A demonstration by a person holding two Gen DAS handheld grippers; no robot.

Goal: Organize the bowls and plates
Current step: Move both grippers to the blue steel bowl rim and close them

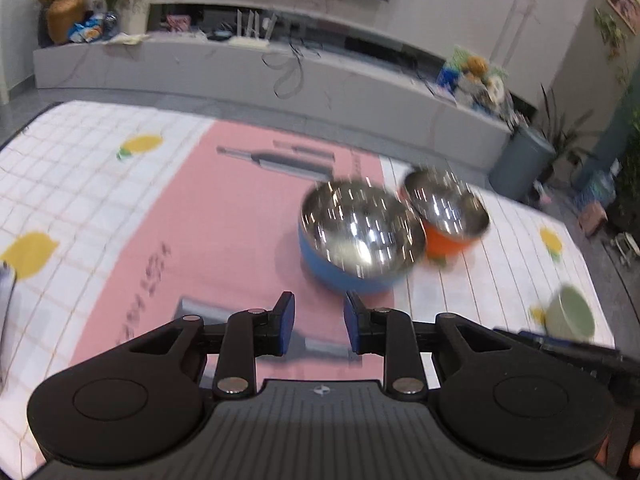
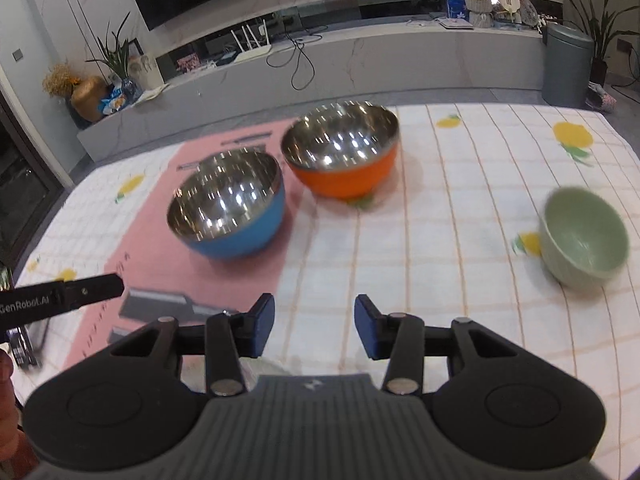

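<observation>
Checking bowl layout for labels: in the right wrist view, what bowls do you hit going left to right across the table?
blue bowl → orange bowl → green bowl

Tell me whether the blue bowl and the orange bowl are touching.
Apart. The right wrist view shows a strip of pink mat between the blue bowl and the orange bowl.

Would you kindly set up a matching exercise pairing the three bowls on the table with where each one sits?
Things:
1. blue bowl
2. orange bowl
3. green bowl

Places:
A. alone on the checked cloth, far right
B. on the pink mat
C. at the pink mat's right edge, beside another steel-lined bowl

Pairs: 1-B, 2-C, 3-A
</observation>
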